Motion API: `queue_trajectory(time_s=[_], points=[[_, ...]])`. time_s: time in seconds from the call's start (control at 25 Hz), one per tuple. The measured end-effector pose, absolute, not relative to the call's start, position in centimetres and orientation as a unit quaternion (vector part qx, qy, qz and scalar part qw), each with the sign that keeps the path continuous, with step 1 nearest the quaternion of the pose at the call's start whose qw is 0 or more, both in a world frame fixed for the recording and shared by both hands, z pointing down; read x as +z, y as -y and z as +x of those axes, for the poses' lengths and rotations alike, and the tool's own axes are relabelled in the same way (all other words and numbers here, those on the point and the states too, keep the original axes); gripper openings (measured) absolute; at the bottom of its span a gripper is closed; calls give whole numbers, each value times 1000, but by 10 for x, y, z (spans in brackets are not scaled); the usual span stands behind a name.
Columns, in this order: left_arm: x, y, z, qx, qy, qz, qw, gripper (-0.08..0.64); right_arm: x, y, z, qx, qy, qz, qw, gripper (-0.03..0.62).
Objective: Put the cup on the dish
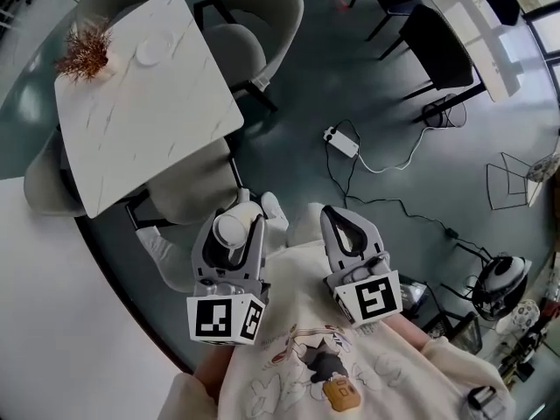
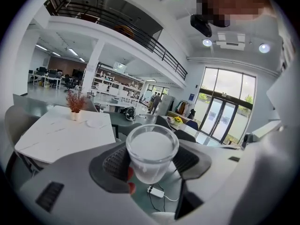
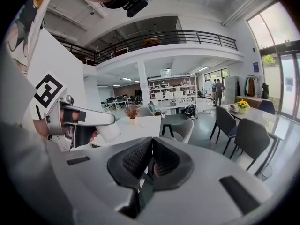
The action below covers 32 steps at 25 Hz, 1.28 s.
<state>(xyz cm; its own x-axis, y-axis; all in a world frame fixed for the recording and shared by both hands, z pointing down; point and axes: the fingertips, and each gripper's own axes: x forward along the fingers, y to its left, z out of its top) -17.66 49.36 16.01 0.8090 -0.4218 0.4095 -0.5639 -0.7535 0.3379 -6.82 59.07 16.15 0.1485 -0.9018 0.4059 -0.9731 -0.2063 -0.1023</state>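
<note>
A clear plastic cup (image 1: 230,227) sits upright between the jaws of my left gripper (image 1: 234,235), held close to the person's body above the floor. In the left gripper view the cup (image 2: 152,150) fills the middle and the left gripper (image 2: 152,162) is shut on its sides. The small white dish (image 1: 149,52) lies on the white marble table (image 1: 149,121) up at the far left, well away from the cup; the dish (image 2: 96,123) shows small ahead of the left gripper. My right gripper (image 1: 348,231) hangs beside the left one, shut with nothing in it (image 3: 152,159).
A dried reddish plant (image 1: 85,52) in a small pot stands on the table's far corner beside the dish. Grey chairs (image 1: 254,24) ring the table. A white power strip (image 1: 341,141) and black cables lie on the floor to the right. A second white surface (image 1: 52,322) borders the lower left.
</note>
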Motion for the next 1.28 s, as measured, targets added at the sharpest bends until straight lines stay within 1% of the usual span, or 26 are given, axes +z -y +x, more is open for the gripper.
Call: queue_trajectory(time_s=[0.2,0.36,0.6,0.8,0.96,1.12,1.28], points=[[174,-466,-161,165,282,914,242,271,165,-562,-41,192,629,747,102,6],[176,-439,-128,166,287,911,244,270,167,-527,-9,191,638,740,101,6],[177,-380,-62,166,305,908,234,272,165,-460,70,194,651,729,89,6],[160,-331,-2,152,336,903,221,271,149,-406,136,175,679,708,83,6],[154,-306,32,150,359,894,223,271,143,-376,176,171,692,697,80,6],[149,-285,53,142,395,881,219,272,141,-347,202,165,718,672,76,6],[152,-271,55,148,433,861,222,272,146,-324,213,179,736,649,68,6]])
